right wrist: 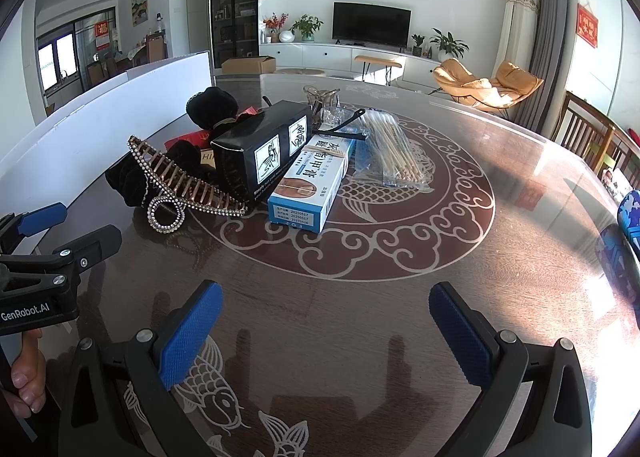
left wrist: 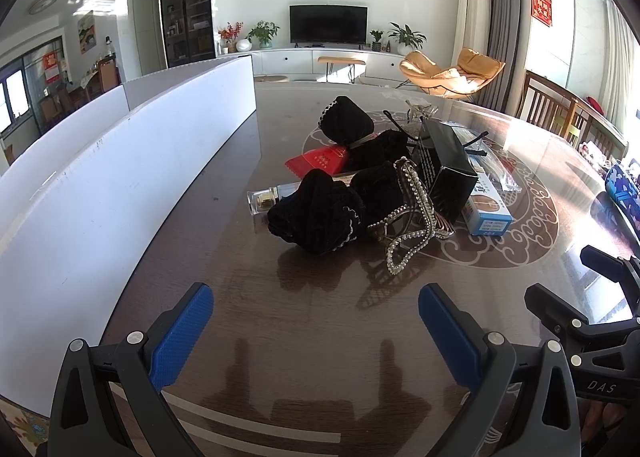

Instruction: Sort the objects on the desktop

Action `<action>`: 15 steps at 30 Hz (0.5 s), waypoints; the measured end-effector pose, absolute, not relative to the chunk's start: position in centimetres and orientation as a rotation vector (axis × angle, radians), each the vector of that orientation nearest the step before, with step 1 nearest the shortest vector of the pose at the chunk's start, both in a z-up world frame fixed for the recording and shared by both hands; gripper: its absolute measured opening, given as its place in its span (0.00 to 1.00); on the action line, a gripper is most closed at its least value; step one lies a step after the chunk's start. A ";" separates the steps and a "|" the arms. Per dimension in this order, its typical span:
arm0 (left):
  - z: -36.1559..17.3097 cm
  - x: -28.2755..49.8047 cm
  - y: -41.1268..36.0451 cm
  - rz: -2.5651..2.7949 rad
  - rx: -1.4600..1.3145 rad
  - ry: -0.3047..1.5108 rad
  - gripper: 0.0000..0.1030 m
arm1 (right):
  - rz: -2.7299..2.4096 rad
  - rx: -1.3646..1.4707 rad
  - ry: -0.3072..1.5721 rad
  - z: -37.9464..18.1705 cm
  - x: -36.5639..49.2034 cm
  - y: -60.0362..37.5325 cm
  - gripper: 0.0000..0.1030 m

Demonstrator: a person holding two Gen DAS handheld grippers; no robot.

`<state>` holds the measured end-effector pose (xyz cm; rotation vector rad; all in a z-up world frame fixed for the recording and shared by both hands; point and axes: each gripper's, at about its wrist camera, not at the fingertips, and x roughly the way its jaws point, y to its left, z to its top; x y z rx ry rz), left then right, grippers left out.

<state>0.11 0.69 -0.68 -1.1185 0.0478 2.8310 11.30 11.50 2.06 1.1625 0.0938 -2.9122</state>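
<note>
Two claws hover above the dark counter (left wrist: 320, 337), each with its blue pads spread apart and nothing between them: the left claw (left wrist: 316, 331) and the right claw (right wrist: 326, 331). Only the right wrist view shows the clear bag of wooden sticks (right wrist: 394, 149), lying just right of the black box (right wrist: 264, 145), and the white calligraphy panels on that box's long side. Only the left wrist view shows the small glass bottle (left wrist: 262, 201) with a gold cap, poking out left of the pile from under the black velvet scrunchies (left wrist: 316, 213). Both views show the pile near the centre of the counter's fish medallion (right wrist: 400, 217). A rhinestone hair clip (right wrist: 184, 185) leans against the black box's front-left, its toothed jaw tilted up. A blue and white carton (right wrist: 308, 185) lies touching the box's right side. A red packet (left wrist: 320, 161) sits behind the scrunchies. A white divider board (left wrist: 100, 177) stands left of the pile
</note>
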 end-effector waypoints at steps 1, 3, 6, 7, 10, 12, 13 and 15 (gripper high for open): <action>-0.7 0.1 0.7 2.831 -1.120 0.047 1.00 | -2.912 1.163 0.094 2.1 11.3 11.5 1.00; -0.7 0.1 0.7 2.831 -1.119 0.048 1.00 | -2.913 1.162 0.094 2.1 11.3 11.5 1.00; -0.7 0.1 0.7 2.831 -1.119 0.051 1.00 | -2.912 1.162 0.092 2.1 11.3 11.5 1.00; -0.8 0.0 0.6 2.830 -1.119 0.053 1.00 | -2.912 1.162 0.093 2.1 11.3 11.5 1.00; -0.9 0.0 0.7 2.828 -1.118 0.058 1.00 | -2.912 1.162 0.093 2.1 11.4 11.5 1.00; -0.8 0.0 0.7 2.826 -1.117 0.061 1.00 | -2.912 1.163 0.094 2.0 11.4 11.4 1.00; -0.8 0.0 0.8 2.826 -1.115 0.064 1.00 | -2.911 1.164 0.095 2.0 11.4 11.4 1.00; -0.7 0.1 0.8 2.825 -1.109 0.073 1.00 | -2.908 1.170 0.099 2.0 11.4 11.3 1.00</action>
